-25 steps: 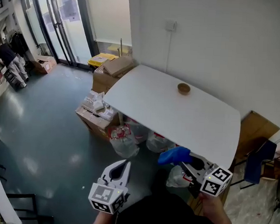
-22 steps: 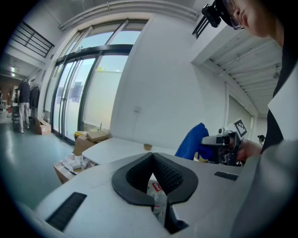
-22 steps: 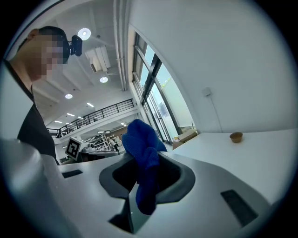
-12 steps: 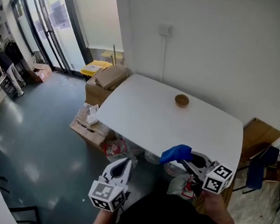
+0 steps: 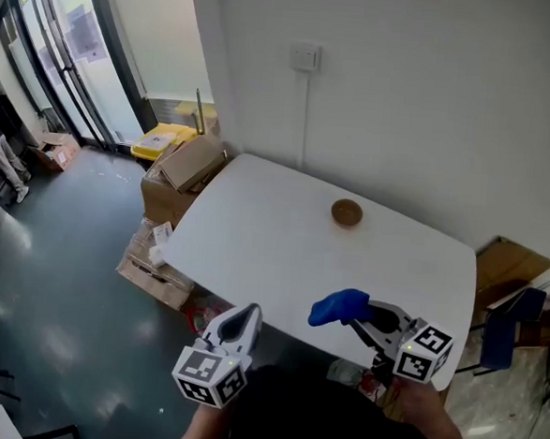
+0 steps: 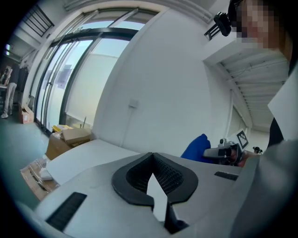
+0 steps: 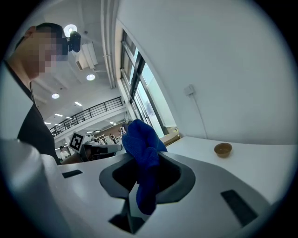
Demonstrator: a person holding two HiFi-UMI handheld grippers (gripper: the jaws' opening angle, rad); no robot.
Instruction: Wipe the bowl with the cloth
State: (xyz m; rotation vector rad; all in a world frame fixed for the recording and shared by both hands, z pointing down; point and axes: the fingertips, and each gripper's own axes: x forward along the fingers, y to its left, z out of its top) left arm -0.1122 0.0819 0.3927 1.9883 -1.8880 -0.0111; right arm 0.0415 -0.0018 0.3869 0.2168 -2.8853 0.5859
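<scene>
A small brown bowl stands on the far part of the white table, near the wall; it also shows in the right gripper view. My right gripper is shut on a bunched blue cloth over the table's near edge, well short of the bowl. In its own view the blue cloth hangs out between the jaws of the right gripper. My left gripper is shut and holds nothing, level with the near edge at the left. In the left gripper view its jaws meet, with the cloth at right.
Cardboard boxes and a yellow bin crowd the floor at the table's left end. A wall socket sits above the table. A blue chair and a flat carton stand at the right. Glass doors are far left.
Both grippers have come forward to the table's near edge, and the table and bowl now sit closer. The right still holds the cloth; the left stays shut.
</scene>
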